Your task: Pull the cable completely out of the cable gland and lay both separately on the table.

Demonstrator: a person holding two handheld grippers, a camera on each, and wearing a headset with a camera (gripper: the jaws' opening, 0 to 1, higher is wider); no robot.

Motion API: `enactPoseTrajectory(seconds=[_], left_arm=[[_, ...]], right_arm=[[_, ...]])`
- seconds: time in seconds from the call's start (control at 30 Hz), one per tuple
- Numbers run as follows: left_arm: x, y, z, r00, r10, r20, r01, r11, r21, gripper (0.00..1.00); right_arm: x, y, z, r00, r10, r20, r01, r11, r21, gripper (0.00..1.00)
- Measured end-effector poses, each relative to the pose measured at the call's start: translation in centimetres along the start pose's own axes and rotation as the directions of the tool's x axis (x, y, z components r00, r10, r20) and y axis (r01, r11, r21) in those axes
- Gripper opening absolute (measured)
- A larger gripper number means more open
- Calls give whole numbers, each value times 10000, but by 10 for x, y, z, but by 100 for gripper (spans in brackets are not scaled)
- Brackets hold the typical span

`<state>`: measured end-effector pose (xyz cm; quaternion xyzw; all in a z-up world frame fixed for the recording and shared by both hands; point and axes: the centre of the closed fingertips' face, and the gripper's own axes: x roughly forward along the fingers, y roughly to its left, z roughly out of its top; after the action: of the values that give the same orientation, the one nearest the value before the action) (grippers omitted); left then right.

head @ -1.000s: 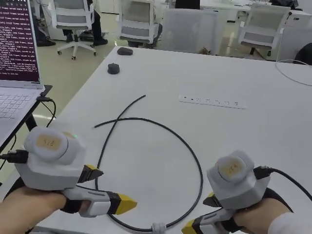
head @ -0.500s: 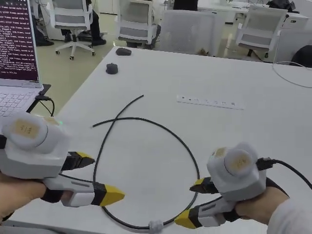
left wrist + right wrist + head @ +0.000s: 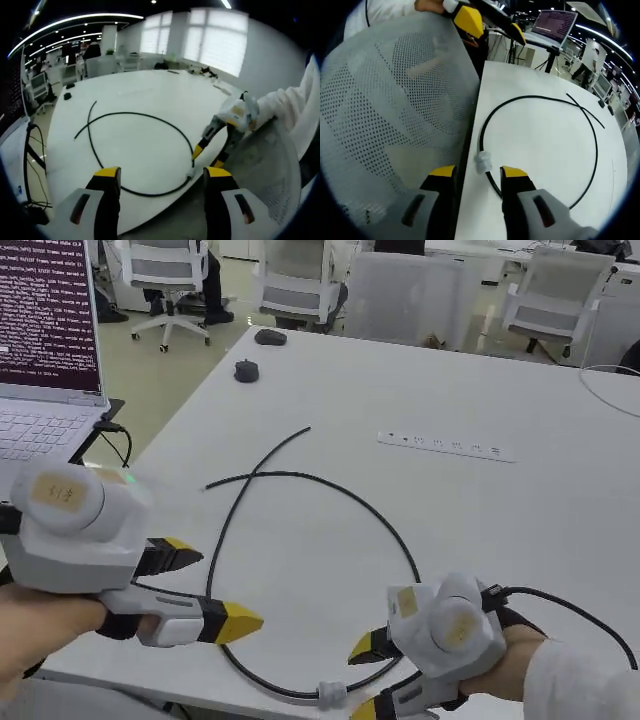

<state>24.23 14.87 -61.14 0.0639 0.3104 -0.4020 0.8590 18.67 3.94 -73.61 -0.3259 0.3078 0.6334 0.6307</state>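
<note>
Right gripper (image 3: 477,174) — open, empty — points at the white cable gland (image 3: 483,162), just short of it; left gripper (image 3: 161,172), open and empty, hangs well apart; black cable (image 3: 400,540) loops beyond, threaded through.

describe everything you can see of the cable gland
The cable gland is a small, pale grey, plastic-looking piece threaded on the black cable. It lies on the white table close to its near edge, at the bottom of the cable's loop. The right gripper points at it with jaws open on either side, apparently not touching it.
</note>
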Motion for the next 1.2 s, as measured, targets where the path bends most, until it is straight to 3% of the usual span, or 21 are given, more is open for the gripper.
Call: enactPoseTrajectory(seconds=[0.2,0.33,0.43,0.57,0.7,0.83,0.9,0.97,1.07,1.2], left_arm=[[0,2,1,9999,132,74,-133,9999,84,67],[0,1,1,9999,144,67,-145,9997,213,66],[0,1,1,9999,139,83,-141,9996,246,66],[0,1,1,9999,129,78,-131,9995,274,66],[1,0,1,9999,115,22,-115,9993,352,66],[1,0,1,10000,65,48,-67,9992,395,65],[1,-1,1,10000,33,28,-34,9991,418,65],[2,-2,1,10000,-13,8,12,9989,479,64],[3,-5,1,9999,-151,7,150,9981,592,62],[3,-8,2,9996,-293,22,291,9973,678,61]], right_arm=[[13,-14,-11,9992,-133,-381,125,9997,-221,26],[16,-18,-8,9997,-183,-170,177,9992,-371,19],[19,-15,-7,10000,16,-63,-19,9989,-458,18],[25,-14,-12,9995,78,-317,-103,9968,-791,13],[24,-15,-12,9997,228,-51,-229,9993,-296,12],[23,-15,-12,9997,201,-142,-202,9998,-57,12],[20,-14,-8,9998,212,70,-214,9993,313,12],[15,-16,-7,10000,79,-42,-74,9947,1025,12],[5,-18,5,9987,-113,488,72,9964,840,12],[-15,-24,18,9944,-553,898,424,9892,1401,11]])
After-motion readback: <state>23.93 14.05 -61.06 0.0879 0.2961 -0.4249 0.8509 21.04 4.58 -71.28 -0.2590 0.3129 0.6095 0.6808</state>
